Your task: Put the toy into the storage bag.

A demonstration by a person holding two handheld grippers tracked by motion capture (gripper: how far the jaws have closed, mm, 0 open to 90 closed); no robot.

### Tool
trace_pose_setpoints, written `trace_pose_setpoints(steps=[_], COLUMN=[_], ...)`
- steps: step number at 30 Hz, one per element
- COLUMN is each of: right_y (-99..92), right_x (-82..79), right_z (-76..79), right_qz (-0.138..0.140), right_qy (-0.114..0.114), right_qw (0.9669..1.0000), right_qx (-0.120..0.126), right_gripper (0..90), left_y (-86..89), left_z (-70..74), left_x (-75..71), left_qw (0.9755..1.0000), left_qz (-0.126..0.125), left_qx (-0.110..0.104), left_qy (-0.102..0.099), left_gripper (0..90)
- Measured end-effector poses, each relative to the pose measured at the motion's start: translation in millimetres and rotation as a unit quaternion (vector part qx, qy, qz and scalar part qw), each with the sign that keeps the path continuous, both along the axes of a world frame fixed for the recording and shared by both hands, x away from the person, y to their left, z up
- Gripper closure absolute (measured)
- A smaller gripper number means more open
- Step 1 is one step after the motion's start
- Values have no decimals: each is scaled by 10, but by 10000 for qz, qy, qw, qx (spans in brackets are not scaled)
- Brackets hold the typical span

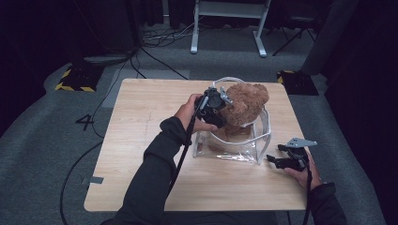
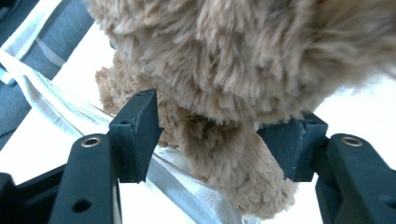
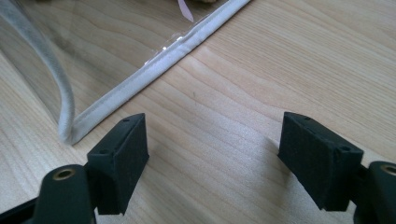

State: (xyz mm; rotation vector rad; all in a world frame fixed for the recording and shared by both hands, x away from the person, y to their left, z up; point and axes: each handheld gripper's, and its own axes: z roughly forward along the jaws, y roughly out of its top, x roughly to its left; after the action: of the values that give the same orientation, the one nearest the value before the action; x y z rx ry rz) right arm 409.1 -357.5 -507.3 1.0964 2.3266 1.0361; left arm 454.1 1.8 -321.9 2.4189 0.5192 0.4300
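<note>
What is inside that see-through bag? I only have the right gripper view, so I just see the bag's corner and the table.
Observer: A fluffy brown teddy bear sits in the clear bag, with its top half sticking out.
Operator: Is the other gripper grabbing it?
Observer: Not squeezing. The left gripper has one furry limb between its jaws, with a gap beside one pad.
Operator: Where is my gripper from above?
Observer: The right gripper is near the right edge of the table, beside the bag's front corner and apart from it.
</note>
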Motion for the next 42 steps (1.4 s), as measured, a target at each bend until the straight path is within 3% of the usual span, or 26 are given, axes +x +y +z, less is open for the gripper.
trace_pose_setpoints(steps=[15,22,28,35,42], right_y=[1,0,0,1,1], right_x=[-1,-1,-1,-1,-1], right_z=[0,0,0,0,0], right_qz=[-2,0,-1,-5,-3], right_qy=[6,4,4,1,0], right_qw=[10000,10000,10000,10000,10000], right_qx=[3,2,2,2,2], right_gripper=[238,238,238,237,238], left_y=[152,226,333,478,611], left_z=[63,69,81,98,61], left_x=[-87,-130,-184,-229,-278], left_qw=[9989,9984,9968,9944,9946], left_qz=[-53,8,0,177,124], left_qx=[-457,-551,-778,-995,-923], left_qy=[-115,-141,-182,-296,-458], left_gripper=[257,212,181,161,161])
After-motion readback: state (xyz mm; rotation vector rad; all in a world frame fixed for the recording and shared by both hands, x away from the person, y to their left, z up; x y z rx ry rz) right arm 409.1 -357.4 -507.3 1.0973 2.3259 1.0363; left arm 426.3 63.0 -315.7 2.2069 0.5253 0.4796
